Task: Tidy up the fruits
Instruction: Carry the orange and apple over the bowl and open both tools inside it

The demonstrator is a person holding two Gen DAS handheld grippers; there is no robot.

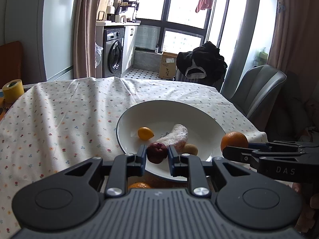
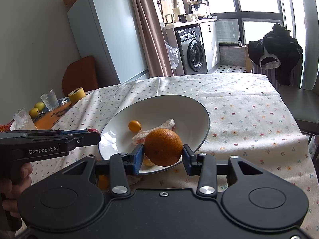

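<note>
Left gripper (image 1: 156, 153) pinches dark red fruit (image 1: 157, 152), right gripper (image 2: 163, 153) pinches orange (image 2: 163, 147) — both at white bowl's (image 1: 207, 119) near rim, the drop lies straight ahead.

Table (image 1: 59, 119) under a floral tablecloth (image 1: 49, 135), white plate (image 1: 163, 111) resting on the cloth near its right edge, yellow tape roll (image 1: 12, 90) at the far left corner

A lived-in home is showing here, a dining corner opening onto a laundry and kitchen nook. A floral tablecloth (image 1: 69, 119) is covering the table. Beyond the table, a washing machine (image 1: 114, 50) is sitting under a counter crowded with jars. A tall fridge (image 2: 107, 29) is standing left of the table, a padded chair (image 1: 257, 91) right of it, and dark clothes (image 1: 201, 63) are hanging behind it.
</note>
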